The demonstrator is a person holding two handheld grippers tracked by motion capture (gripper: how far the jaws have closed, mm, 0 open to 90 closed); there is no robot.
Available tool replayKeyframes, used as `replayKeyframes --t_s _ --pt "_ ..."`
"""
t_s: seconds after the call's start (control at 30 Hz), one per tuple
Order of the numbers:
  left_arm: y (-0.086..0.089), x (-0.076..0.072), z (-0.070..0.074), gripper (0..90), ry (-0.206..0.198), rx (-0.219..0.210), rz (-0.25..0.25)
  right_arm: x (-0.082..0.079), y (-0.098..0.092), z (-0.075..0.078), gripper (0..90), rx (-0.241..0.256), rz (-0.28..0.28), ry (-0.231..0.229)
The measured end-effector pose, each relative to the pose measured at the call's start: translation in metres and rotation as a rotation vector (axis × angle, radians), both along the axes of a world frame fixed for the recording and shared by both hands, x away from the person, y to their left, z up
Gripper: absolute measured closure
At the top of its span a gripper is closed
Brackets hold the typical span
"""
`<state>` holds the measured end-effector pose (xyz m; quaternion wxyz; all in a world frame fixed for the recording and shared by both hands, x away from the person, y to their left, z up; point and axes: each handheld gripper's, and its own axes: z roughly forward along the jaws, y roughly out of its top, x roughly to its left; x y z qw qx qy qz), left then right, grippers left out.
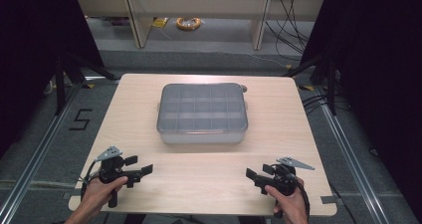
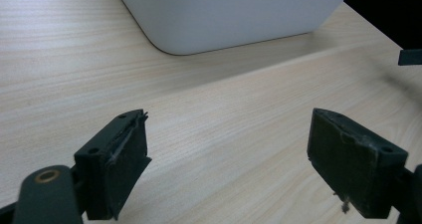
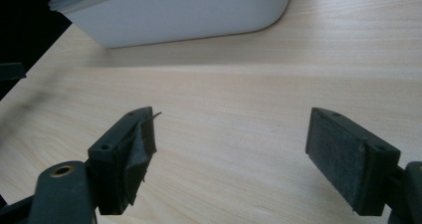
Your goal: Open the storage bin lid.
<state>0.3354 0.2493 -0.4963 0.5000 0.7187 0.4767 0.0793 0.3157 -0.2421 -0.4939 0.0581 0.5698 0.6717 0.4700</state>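
Observation:
A translucent grey compartment box [image 1: 202,112] with its lid on sits mid-table, toward the far side. My left gripper [image 1: 139,165] hovers near the front left corner, held in a hand, jaws open and pointing right toward the middle. My right gripper [image 1: 260,173] is near the front right corner, jaws open and pointing left. In the left gripper view the box's white wall [image 2: 224,15] lies ahead of the open left gripper [image 2: 226,154], with bare wood between the jaws. The right gripper view has the same box [image 3: 179,12] beyond the open right gripper [image 3: 231,154].
The light wooden table [image 1: 199,184] has a wide bare strip between the two grippers. Dark floor with rails flanks both sides. Shelving legs, cables and a yellow coil [image 1: 188,23] lie on the floor beyond the far edge.

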Motion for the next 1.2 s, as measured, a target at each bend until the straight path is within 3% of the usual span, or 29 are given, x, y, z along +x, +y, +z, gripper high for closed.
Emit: replayKeyframes --t_s 0.07,0.1,0.13,0.17,0.2,0.3,0.37,0.4,0.43,0.5,0.57,0.63,0.77,0.87,0.9,0.93,0.97,1.0,1.07,1.1,1.13,1.2 --pt "0.000 0.000 0.000 15.6 -0.003 -0.003 0.007 0.000 -0.001 0.000 20.8 0.004 0.003 -0.006" --pt "0.000 0.000 -0.001 15.5 -0.002 -0.004 0.007 0.001 -0.003 -0.001 20.8 -0.021 0.014 -0.033" --pt "0.000 0.000 -0.001 15.3 0.000 -0.001 0.004 0.000 -0.001 0.000 20.9 0.007 -0.002 0.002" --pt "0.000 0.000 -0.001 15.2 0.000 -0.001 0.004 0.000 -0.001 0.000 20.9 0.005 -0.008 0.010" --pt "0.000 0.001 -0.001 15.1 -0.001 -0.001 0.005 0.003 -0.004 -0.004 20.9 -0.020 0.003 -0.016" --pt "0.001 0.001 0.000 15.0 0.006 0.000 0.008 0.002 -0.002 -0.003 20.9 0.025 -0.016 0.014" --pt "0.001 0.001 0.000 14.8 0.004 -0.003 0.012 0.006 -0.006 -0.003 20.9 -0.012 0.006 -0.031" --pt "0.001 0.000 0.000 14.8 0.000 -0.003 0.019 0.004 -0.004 0.000 21.0 -0.007 -0.019 0.008" --pt "0.001 0.000 0.001 14.8 0.003 0.000 0.016 0.007 -0.005 -0.003 21.0 -0.004 0.001 -0.021" --pt "0.001 0.000 0.001 14.7 0.001 -0.003 0.011 0.010 -0.005 -0.003 20.8 0.001 0.009 -0.038" --pt "0.001 0.001 0.001 14.7 0.011 -0.010 0.020 0.011 -0.003 0.003 20.8 0.039 -0.006 -0.016" --pt "0.001 0.001 0.001 14.8 0.019 -0.026 0.010 0.016 -0.006 0.005 20.8 0.038 -0.003 -0.039" --pt "0.002 0.003 0.002 15.5 0.024 -0.048 0.009 0.025 -0.007 0.006 22.4 0.083 -0.014 -0.040" --pt "0.002 0.003 0.004 15.8 0.024 -0.052 0.010 0.032 -0.008 0.010 24.1 0.073 -0.018 -0.037" --pt "0.001 0.004 0.004 15.8 0.014 -0.058 0.024 0.035 -0.009 0.009 24.9 0.058 -0.017 -0.055" --pt "0.002 0.004 0.005 15.9 0.021 -0.051 0.010 0.038 -0.009 0.011 26.0 0.063 -0.014 -0.054" --pt "0.002 0.004 0.006 16.0 0.019 -0.052 0.011 0.039 -0.006 0.013 26.2 0.084 -0.036 -0.024" --pt "0.001 0.005 0.007 16.0 0.019 -0.059 0.013 0.045 -0.009 0.013 26.4 0.057 -0.020 -0.066" --pt "0.001 0.006 0.008 16.0 0.022 -0.069 0.012 0.050 -0.008 0.017 28.2 0.074 -0.021 -0.047" --pt "0.002 0.007 0.009 16.2 0.024 -0.072 0.011 0.051 -0.005 0.021 28.8 0.095 -0.042 -0.017" --pt "0.002 0.007 0.010 16.6 0.023 -0.072 0.024 0.057 -0.008 0.019 29.5 0.065 -0.026 -0.066" --pt "0.002 0.008 0.011 16.7 0.018 -0.082 0.028 0.060 -0.007 0.022 30.6 0.070 -0.025 -0.062"
